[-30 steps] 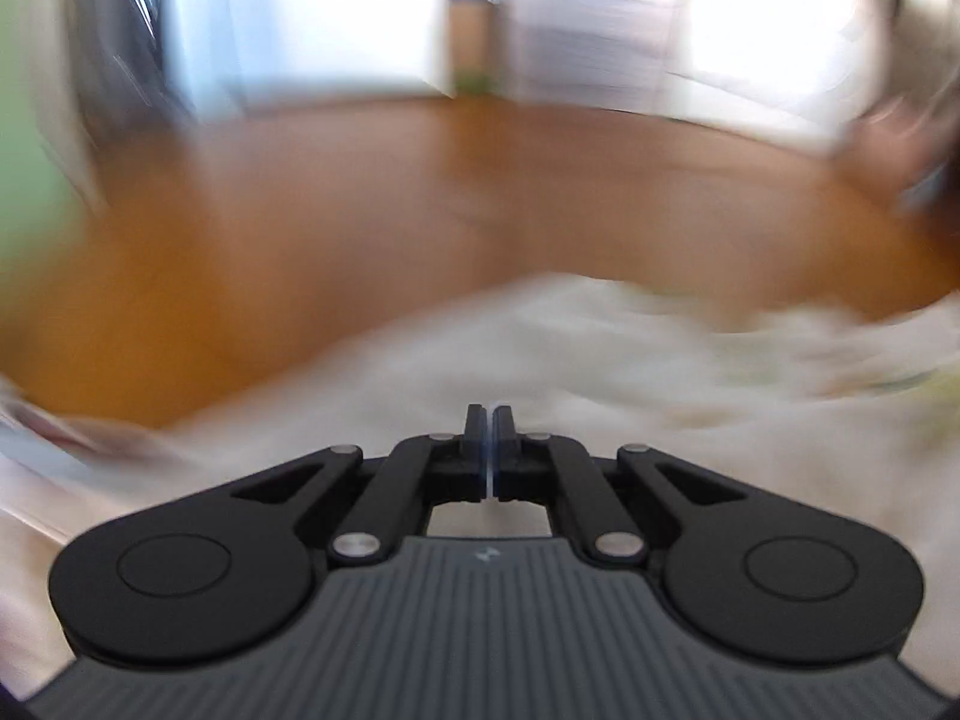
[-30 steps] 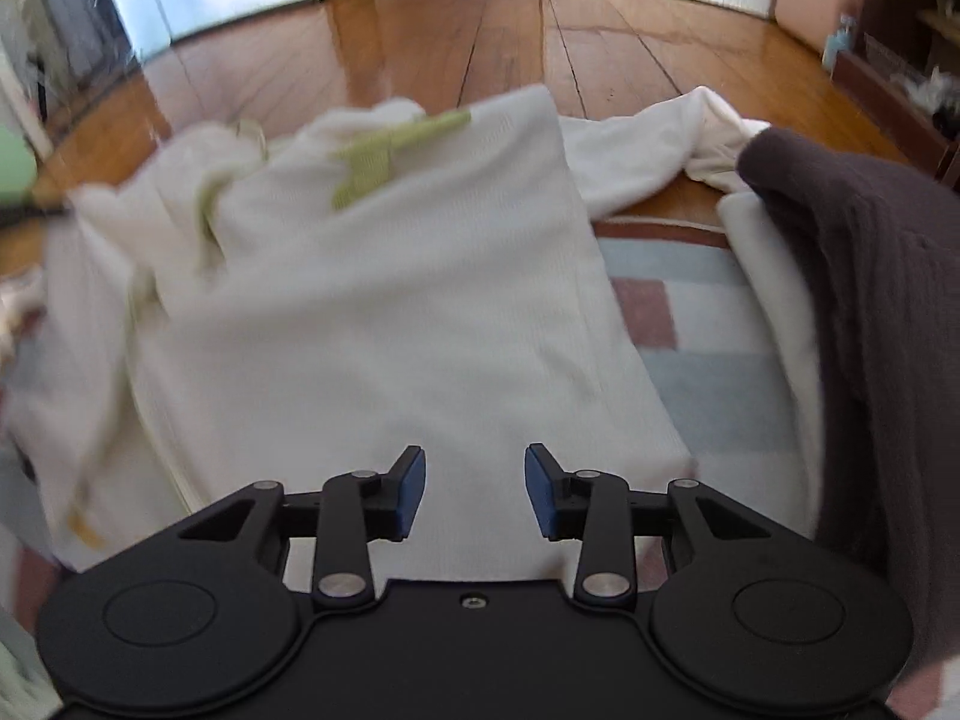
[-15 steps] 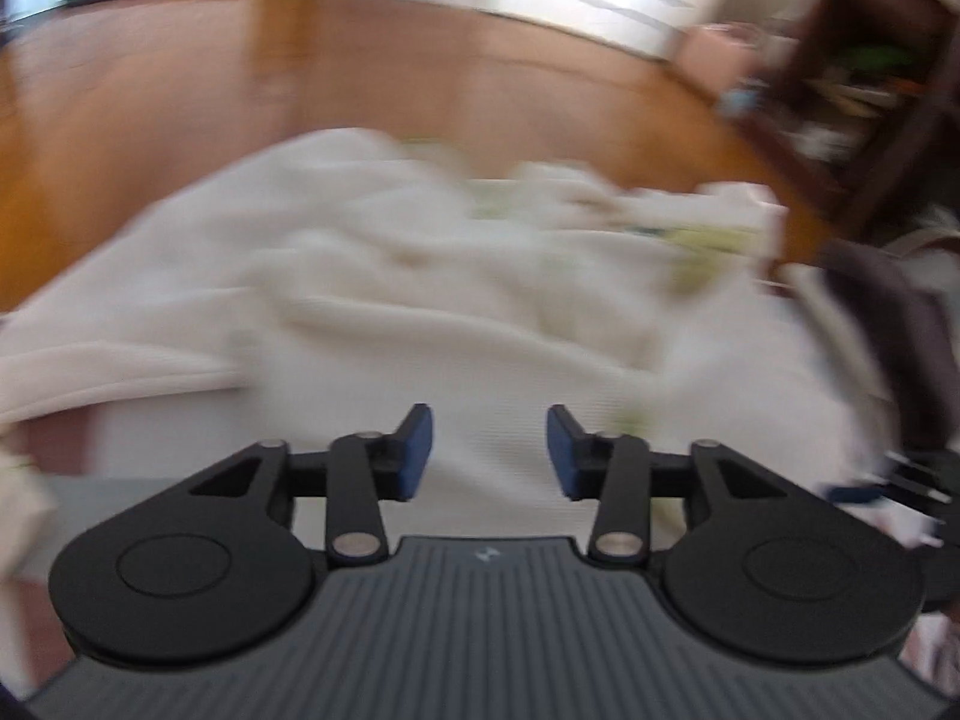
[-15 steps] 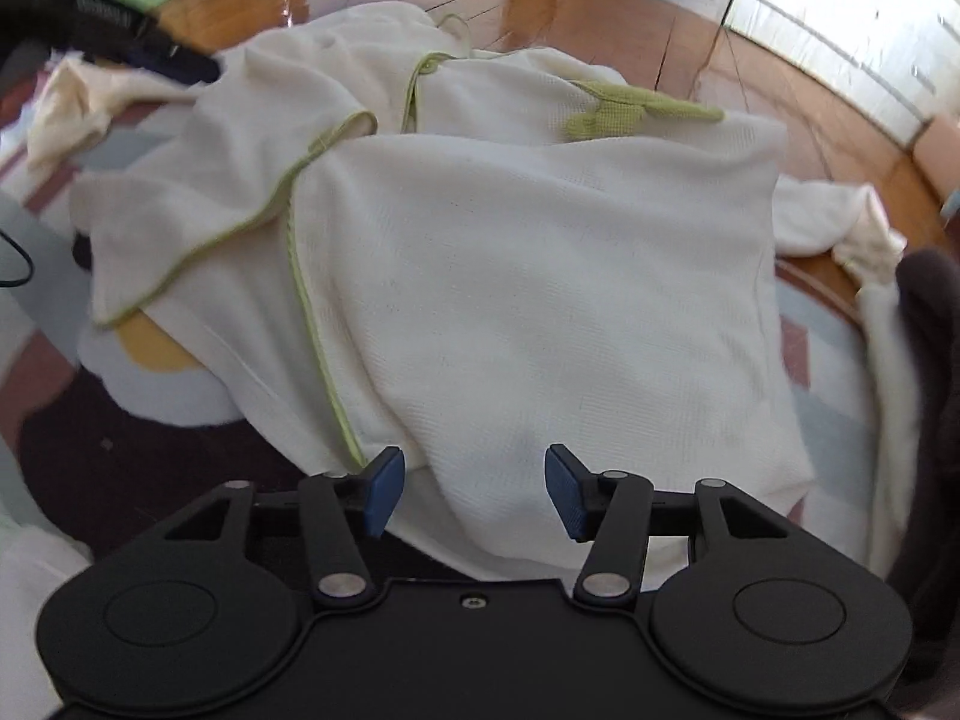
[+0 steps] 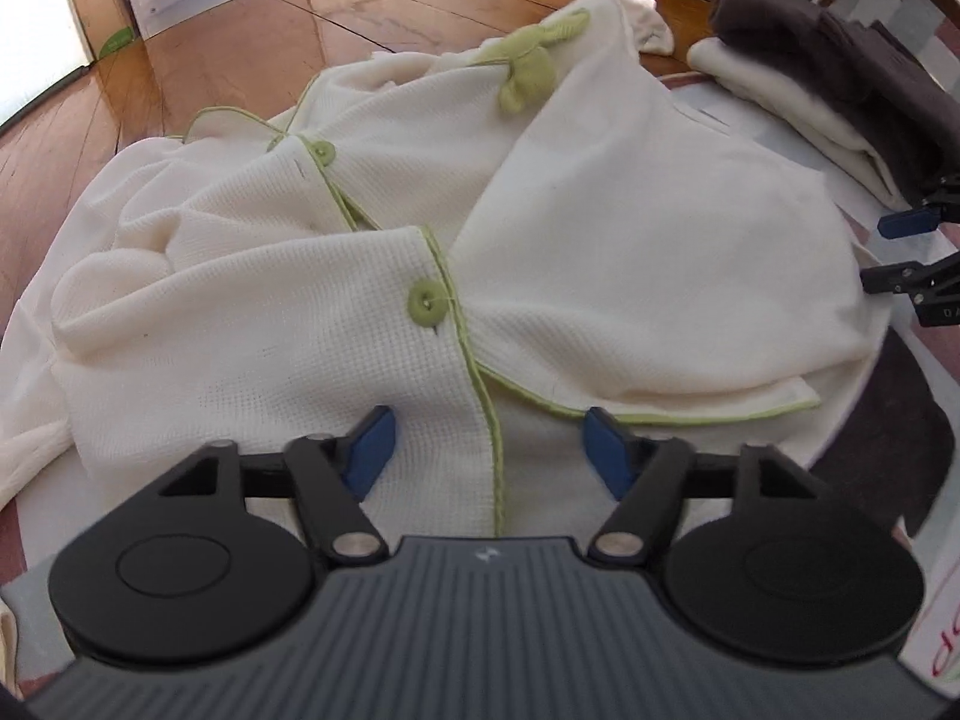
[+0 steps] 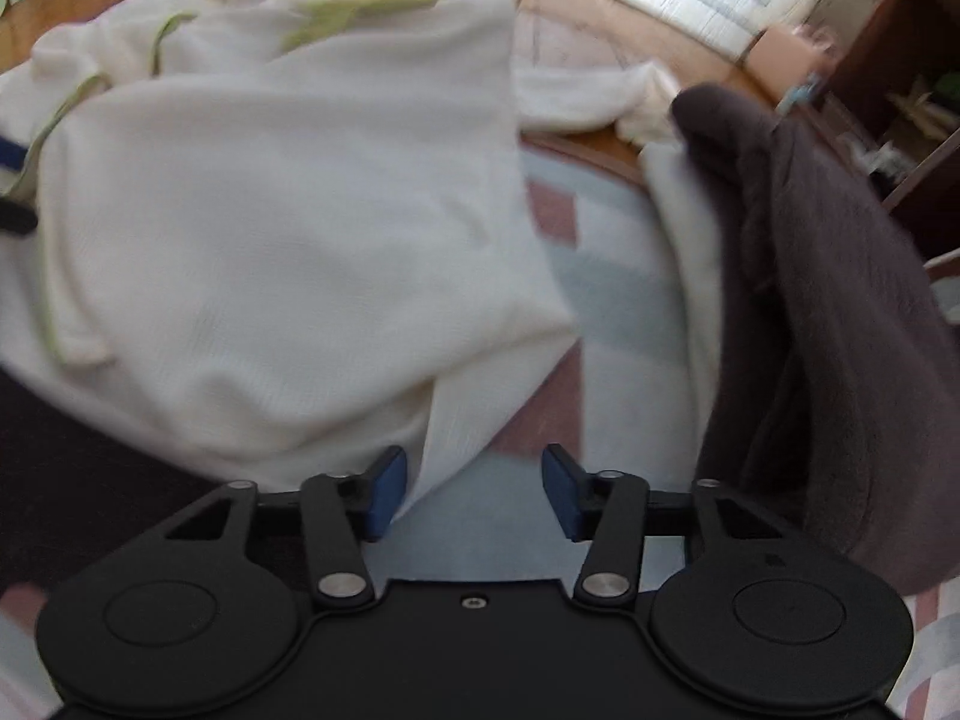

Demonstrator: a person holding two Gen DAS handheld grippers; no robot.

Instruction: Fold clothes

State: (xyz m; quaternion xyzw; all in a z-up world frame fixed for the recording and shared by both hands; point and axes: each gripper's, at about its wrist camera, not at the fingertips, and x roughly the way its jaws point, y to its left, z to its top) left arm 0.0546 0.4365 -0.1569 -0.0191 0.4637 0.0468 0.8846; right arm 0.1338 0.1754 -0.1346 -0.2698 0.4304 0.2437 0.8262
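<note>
The cream shirt [image 5: 336, 324] lay spread on the patterned rug [image 6: 606, 294], partly on the wooden floor [image 5: 252, 30] at its far end, with one side panel turned in over the buttoned front so that its green-piped hem crossed the placket.

On the left, the left gripper [image 5: 489, 450] hung low over the shirt's near hem, fingers spread wide, holding nothing. The green-piped placket [image 5: 480, 396] ran straight away from it, almost midway between the blue pads, past a green button [image 5: 426, 303] toward the collar with its green bow [image 5: 531, 75]. So the shirt's long axis pointed directly ahead of this claw, and the unfolded, bunched sleeve side lay to its left.

Further right, the right gripper [image 6: 474, 492] hovered at the near right corner of the folded-over panel [image 6: 288, 228], also spread wide and empty; the cloth edge sat just ahead of its left pad [image 6: 384, 492], the right pad over bare rug. That view was blurred, so contact could not be told.

Beyond it, at the far right, a dark grey garment [image 6: 828, 300] lay on a folded white one [image 5: 774, 90], apart from the shirt.

By this lie, the left claw was nearer the still-loose side.
</note>
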